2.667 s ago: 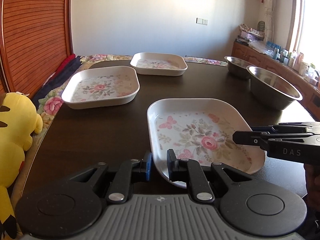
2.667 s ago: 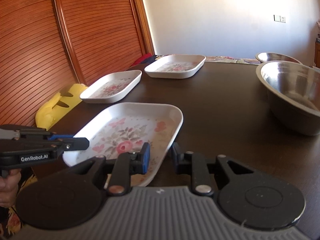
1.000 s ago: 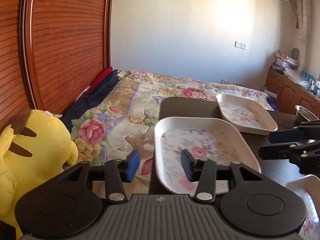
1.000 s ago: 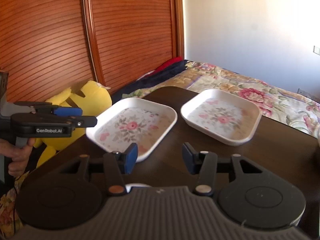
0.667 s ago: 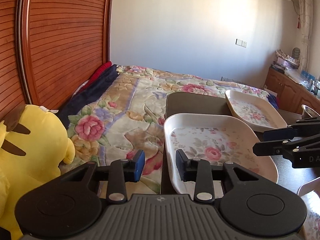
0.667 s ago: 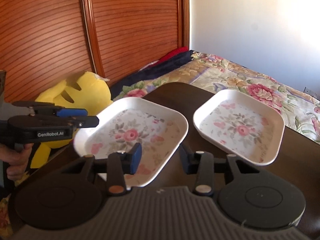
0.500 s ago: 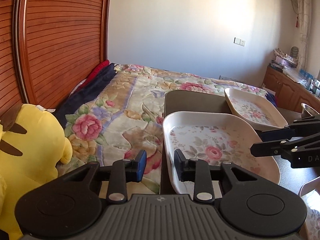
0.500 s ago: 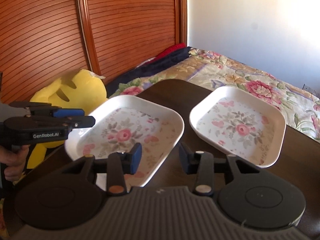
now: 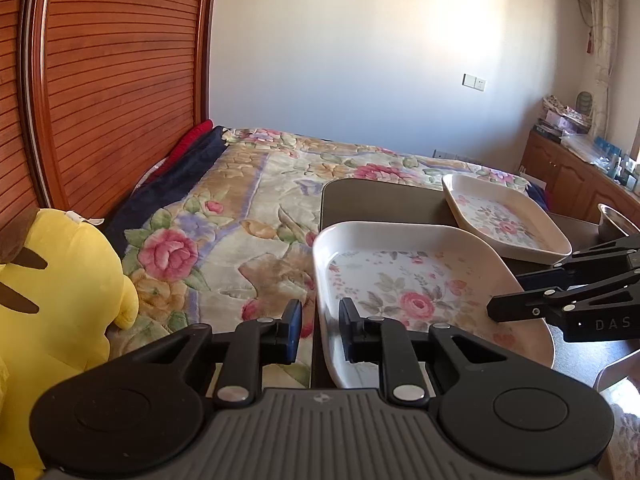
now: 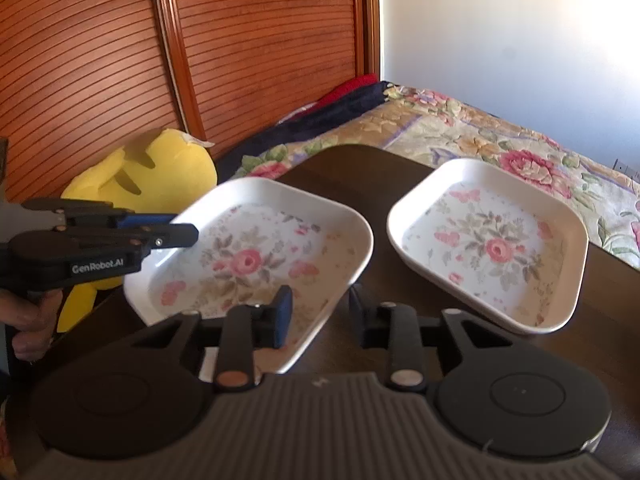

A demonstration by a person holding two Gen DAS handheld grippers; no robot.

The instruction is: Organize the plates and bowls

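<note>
L gripper (image 9: 319,330) and R gripper (image 10: 320,312) each straddle opposite rims of the near plate (image 9: 416,280). Both jaws closing, rim between, not yet pinched. 2nd plate (image 10: 492,240) beside it on table (image 10: 376,176).

Both tongs closing on opposite rims of one plate

The left tongs (image 9: 318,330) point down and forward, jaws closing with the near plate (image 9: 424,280) rim between them; a bare hand (image 10: 30,326) grips their handle. The right tongs (image 10: 320,312) point more steeply down, jaws closing astride the plate's opposite rim, one finger over the inside, one outside. Whether any pad presses yet is unclear.
</note>
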